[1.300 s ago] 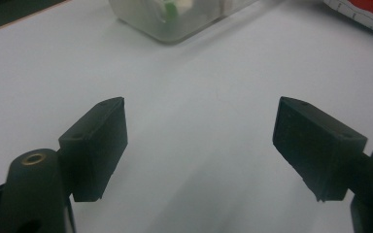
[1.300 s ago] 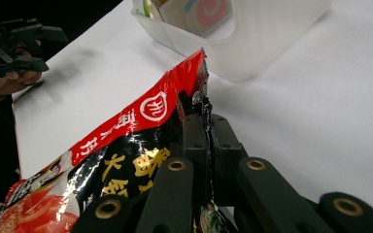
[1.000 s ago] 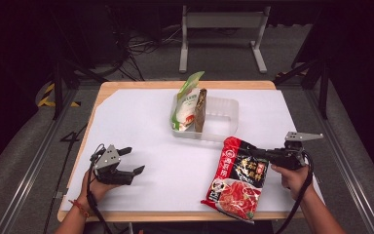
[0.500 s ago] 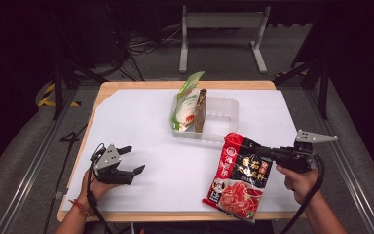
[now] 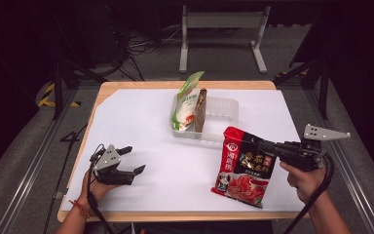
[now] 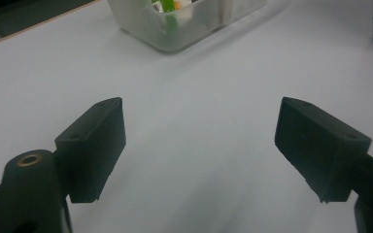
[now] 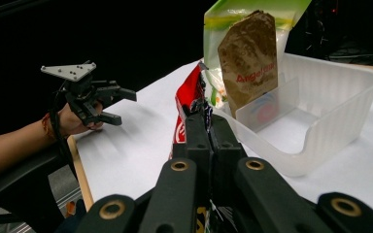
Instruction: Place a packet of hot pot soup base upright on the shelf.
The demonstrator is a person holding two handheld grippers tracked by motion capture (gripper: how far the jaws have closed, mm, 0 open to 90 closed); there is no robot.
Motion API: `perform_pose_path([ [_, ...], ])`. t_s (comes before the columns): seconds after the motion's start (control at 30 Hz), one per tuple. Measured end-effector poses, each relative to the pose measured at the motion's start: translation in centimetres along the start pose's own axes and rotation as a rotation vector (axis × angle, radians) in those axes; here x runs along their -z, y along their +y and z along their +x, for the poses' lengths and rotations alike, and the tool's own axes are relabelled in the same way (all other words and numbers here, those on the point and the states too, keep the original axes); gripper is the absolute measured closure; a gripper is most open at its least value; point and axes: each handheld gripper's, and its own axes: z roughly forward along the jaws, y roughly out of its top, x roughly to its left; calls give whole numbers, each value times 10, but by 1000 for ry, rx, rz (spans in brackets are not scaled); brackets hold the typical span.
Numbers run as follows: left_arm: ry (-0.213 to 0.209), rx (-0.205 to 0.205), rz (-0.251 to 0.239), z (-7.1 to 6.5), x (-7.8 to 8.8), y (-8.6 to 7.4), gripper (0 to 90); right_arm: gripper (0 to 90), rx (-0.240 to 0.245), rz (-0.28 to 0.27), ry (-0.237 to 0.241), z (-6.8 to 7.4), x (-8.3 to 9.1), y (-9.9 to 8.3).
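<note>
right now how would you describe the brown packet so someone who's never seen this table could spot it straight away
Start at the clear plastic bin near the far middle of the white-covered table. Two packets stand upright at its left end: the brown packet is the inner one, beside the green and white pouch. It is the narrower and darker of the two, with red lettering on its face.

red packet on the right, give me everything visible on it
The red packet is a glossy flat foil-like pouch, red and black, with a white logo near its top and a picture of red food on its lower half. Its lower end rests on the white table cover near the front edge; its top end is raised, pinched at the right edge by the right gripper, whose jaws are closed on it. It lies just in front of the clear plastic bin.
</note>
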Motion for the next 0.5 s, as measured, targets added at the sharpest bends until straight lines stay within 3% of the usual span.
perform_pose_path([
  [0.27,-6,1,4,0,0,-1,194,893,44,-10,-14,11,3,14],
  [0.5,-4,5,2,1,0,-1,193,893,67,-29,-65,13,7,27],
])
